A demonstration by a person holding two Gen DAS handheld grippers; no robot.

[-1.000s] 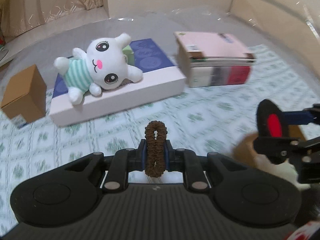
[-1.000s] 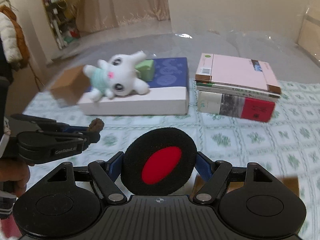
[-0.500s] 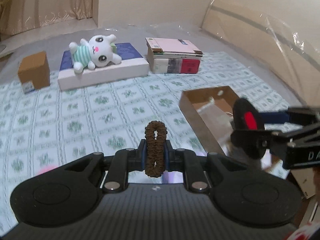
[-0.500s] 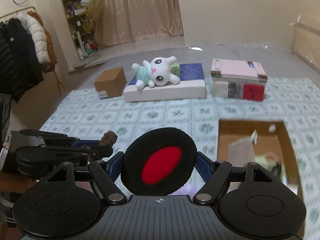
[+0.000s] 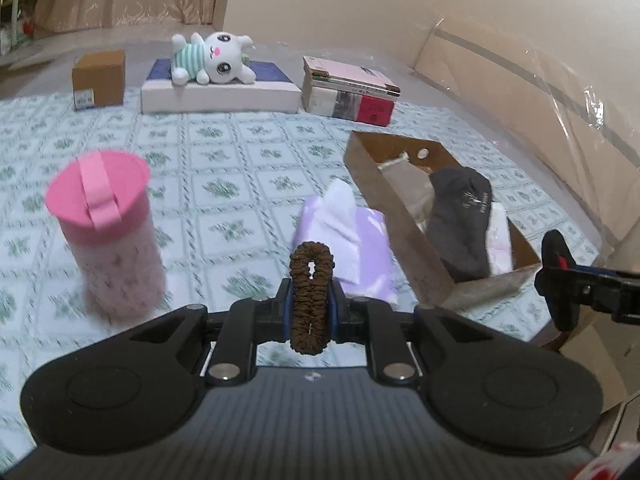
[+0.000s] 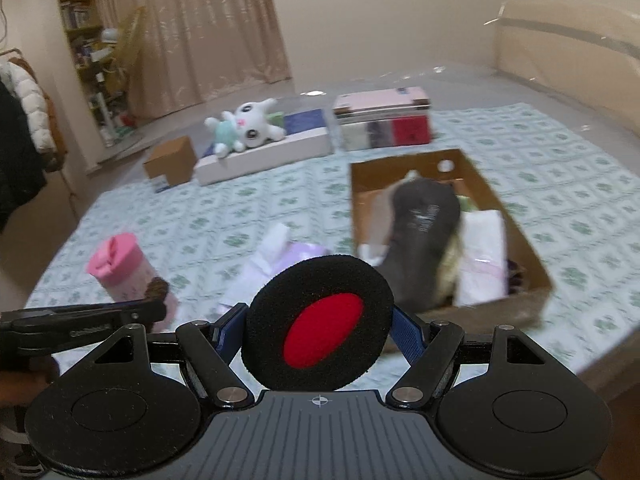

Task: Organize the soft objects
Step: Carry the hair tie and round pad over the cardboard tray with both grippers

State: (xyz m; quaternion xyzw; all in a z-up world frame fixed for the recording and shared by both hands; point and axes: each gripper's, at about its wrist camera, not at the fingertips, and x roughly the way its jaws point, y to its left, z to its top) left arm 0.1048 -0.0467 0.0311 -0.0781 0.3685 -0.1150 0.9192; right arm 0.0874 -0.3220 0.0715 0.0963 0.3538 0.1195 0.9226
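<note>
Left gripper (image 5: 311, 300) pinched on a brown hair scrunchie (image 5: 311, 298), loop standing upright between narrow jaws. Right gripper (image 6: 318, 334) clamped on a round black foam pad with a red centre (image 6: 318, 320), jaws set wide around its rim. Both held above the green-patterned sheet (image 5: 224, 152), short of the open cardboard box (image 6: 528, 256), which sits ahead and to the right in the left wrist view, straight ahead and slightly right in the right wrist view.

Box already partly filled: a dark grey sock (image 6: 424, 220) draped across the middle, pale packets beside it. Probably the carry-to-box step. Best done one gripper at a time, right one first as the nearer to the box. Bring each item well over the rim before releasing, low above the contents, aiming for a free spot beside the sock. Scrunchie likely to cling to the pads; open fully and lift straight away.

Worth steering clear of: purple tissue pack (image 5: 348, 240) just beside the box wall, and the pink lidded cup (image 5: 106, 232) standing to the left, tall enough to tip if brushed. Plush bunny (image 5: 212, 58) well apart, lying on a flat white box at the far end.
</note>
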